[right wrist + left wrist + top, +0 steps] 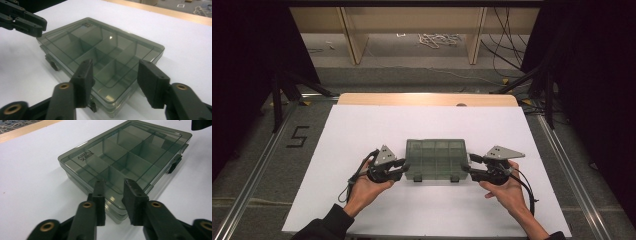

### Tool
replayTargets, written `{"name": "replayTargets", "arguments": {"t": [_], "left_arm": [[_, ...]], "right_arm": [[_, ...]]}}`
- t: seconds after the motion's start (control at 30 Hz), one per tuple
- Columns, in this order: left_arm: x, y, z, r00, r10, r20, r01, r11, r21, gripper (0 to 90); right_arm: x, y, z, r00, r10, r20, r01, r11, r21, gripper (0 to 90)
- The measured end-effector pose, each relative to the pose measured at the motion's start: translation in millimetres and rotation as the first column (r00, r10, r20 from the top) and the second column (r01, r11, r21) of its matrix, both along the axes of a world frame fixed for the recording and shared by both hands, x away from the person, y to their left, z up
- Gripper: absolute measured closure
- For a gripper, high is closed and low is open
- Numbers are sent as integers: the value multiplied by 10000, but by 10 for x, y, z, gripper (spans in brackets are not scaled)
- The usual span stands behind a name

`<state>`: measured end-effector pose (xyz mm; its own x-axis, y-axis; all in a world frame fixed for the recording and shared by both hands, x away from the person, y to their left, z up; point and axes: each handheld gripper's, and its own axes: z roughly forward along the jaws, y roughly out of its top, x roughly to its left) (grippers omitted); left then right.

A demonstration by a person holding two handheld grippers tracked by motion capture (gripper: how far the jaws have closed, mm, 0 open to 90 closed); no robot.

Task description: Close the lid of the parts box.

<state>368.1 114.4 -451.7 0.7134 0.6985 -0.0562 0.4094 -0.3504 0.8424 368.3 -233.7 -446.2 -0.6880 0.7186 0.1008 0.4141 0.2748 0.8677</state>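
A smoky, see-through compartment box [436, 157] lies closed and flat on the white sheet [362, 130], with its two dark latches [417, 178] facing me. My left gripper [405, 165] is at the box's near left corner, jaws open. In the left gripper view its jaws [114, 185] stand a little apart over a corner of the box [125, 157]. My right gripper [466, 165] is at the near right corner. In the right gripper view it [116, 66] gapes wide over a corner of the box [100, 55]. Nothing is between either pair of jaws.
The sheet covers a wooden table whose far edge [427, 99] shows beyond it. A "5" [298, 136] is taped on the floor at left. Stand legs [282, 90] and cables [507, 55] lie past the table. In the right gripper view the left gripper [27, 21] reaches in at top left.
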Motion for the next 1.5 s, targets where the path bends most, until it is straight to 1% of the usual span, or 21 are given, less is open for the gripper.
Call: {"name": "replayTargets", "arguments": {"t": [0.1, 0.23, 0.27, 0.3, 0.33, 0.37, 0.4, 0.43, 0.5, 0.57, 0.6, 0.67, 0.73, 0.77, 0.9, 1.03, 1.27, 1.3, 1.43, 1.47, 1.5], "left_arm": [[-1, 5, 7, 10000, 4, 12, -4, 10000, -18, 651], [-12, 5, 23, 9999, 13, 128, -9, 9996, -291, 582], [-17, 8, 31, 9998, -3, 188, 10, 9993, -373, 570], [-28, 11, 39, 9997, 8, 234, 3, 9988, -489, 556], [-40, 15, 52, 9989, 4, 462, 26, 9980, -635, 538], [-47, 26, 66, 9986, -38, 533, 71, 9980, -631, 501], [-58, 34, 76, 9981, -37, 616, 87, 9967, -812, 474], [-62, 53, 89, 9970, -111, 772, 182, 9956, -922, 457], [-84, 85, 113, 9957, -43, 923, 156, 9924, -1224, 431], [-110, 123, 141, 9941, 61, 1084, 98, 9893, -1454, 405], [-117, 143, 154, 9932, 45, 1166, 139, 9876, -1566, 392], [-143, 181, 174, 9923, 74, 1240, 149, 9839, -1781, 366], [-173, 218, 193, 9894, 9, 1453, 265, 9821, -1867, 352], [-183, 237, 202, 9862, -102, 1651, 413, 9816, -1863, 343], [-261, 297, 229, 9792, -292, 2008, 671, 9804, -1850, 322], [-321, 356, 227, 9738, -412, 2235, 850, 9781, -1899, 306], [-378, 418, 223, 9757, -214, 2181, 704, 9730, -2197, 277], [-381, 428, 228, 9741, -262, 2248, 790, 9701, -2294, 272], [-406, 485, 246, 9697, -199, 2433, 785, 9692, -2333, 242], [-421, 499, 250, 9719, -89, 2354, 656, 9700, -2342, 231], [-428, 518, 251, 9707, -101, 2399, 678, 9700, -2336, 228]], "right_arm": [[-8, -5, 7, 9999, -110, 113, 112, 9998, -139, 425], [-31, 3, 33, 9994, -350, 67, 349, 9993, 159, 348], [-26, 10, 26, 9991, -345, 265, 337, 9990, 302, 333], [-41, 2, 46, 9987, -451, 239, 445, 9987, 244, 321], [-45, 1, 51, 9977, -533, 415, 518, 9979, 377, 304], [-62, 0, 64, 9975, -613, 357, 598, 9973, 430, 287], [-53, -2, 61, 9953, -653, 717, 617, 9968, 513, 275], [-88, -1, 83, 9965, -770, 317, 753, 9958, 529, 263], [-102, 6, 79, 9958, -742, 528, 691, 9934, 920, 246], [-147, 0, 108, 9950, -894, 452, 851, 9924, 889, 226], [-159, 9, 109, 9951, -846, 506, 788, 9910, 1079, 225], [-188, 11, 124, 9943, -856, 633, 792, 9920, 980, 220], [-216, 17, 128, 9938, -860, 702, 794, 9926, 921, 207], [-235, 20, 133, 9950, -813, 578, 752, 9920, 1015, 206], [-284, 29, 148, 9926, -828, 887, 728, 9912, 1103, 201], [-345, 36, 166, 9931, -779, 874, 673, 9907, 1178, 195], [-446, 56, 170, 9916, -690, 1090, 553, 9907, 1242, 171], [-457, 66, 163, 9920, -672, 1066, 521, 9890, 1382, 170], [-510, 62, 166, 9912, -574, 1190, 406, 9894, 1391, 167], [-526, 64, 167, 9900, -675, 1236, 502, 9892, 1376, 165], [-538, 67, 167, 9895, -666, 1285, 478, 9884, 1441, 162]]}}
